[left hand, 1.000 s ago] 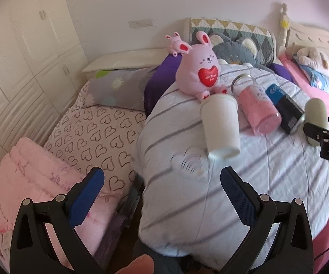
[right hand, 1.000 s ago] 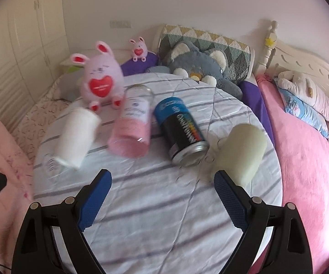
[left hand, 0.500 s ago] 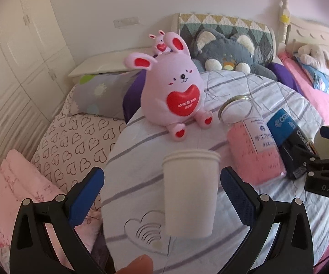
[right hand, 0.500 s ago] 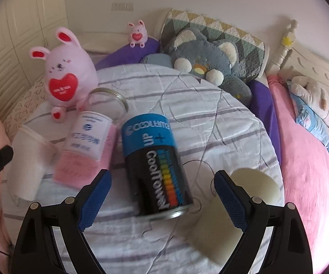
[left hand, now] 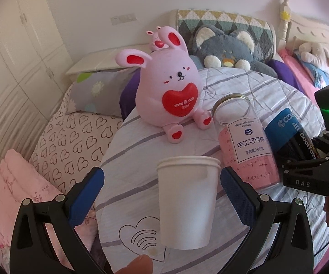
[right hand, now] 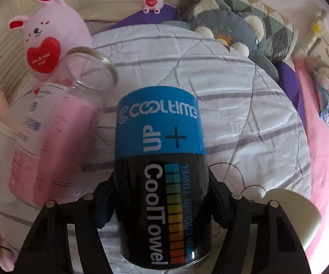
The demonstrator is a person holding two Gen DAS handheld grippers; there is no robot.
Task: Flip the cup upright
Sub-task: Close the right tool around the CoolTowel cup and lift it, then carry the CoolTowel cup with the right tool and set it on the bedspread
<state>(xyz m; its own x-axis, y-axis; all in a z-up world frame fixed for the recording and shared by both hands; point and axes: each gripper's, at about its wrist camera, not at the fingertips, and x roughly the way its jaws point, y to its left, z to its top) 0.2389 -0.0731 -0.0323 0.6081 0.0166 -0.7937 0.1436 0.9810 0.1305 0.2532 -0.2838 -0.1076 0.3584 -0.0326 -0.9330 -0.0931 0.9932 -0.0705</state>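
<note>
The pink bunny (left hand: 171,96) sat at the back of the striped quilt (left hand: 244,84), and everything else lay in front of it. Toward the camera from the bunny, slightly to its left as the right wrist view showed the row, lay the white cup (left hand: 187,201), on its side with its rim pointing back at the toy. The left gripper (left hand: 162,182) straddled it with fingers spread wide, one blue pad (left hand: 86,194) well off the cup's left wall, the other just beside its right wall, neither touching.

Right of the bunny's feet lay the glass jar (left hand: 244,141), mouth toward the toy, its side close against the cup's. Further right lay the blue-and-black can (right hand: 162,178); the right gripper (right hand: 162,203) had its fingers pressed against the can's flanks near its base, apparently pinching it. Beyond that, a pale cream cup (right hand: 290,217) lay at the quilt's edge.

The risks, as I judged them: the quilt was soft, so a cup stood up could tip again. The thin white cup might crush or squirt out if squeezed off-centre. The jar lay so near that the closing right finger could nudge it rolling.
</note>
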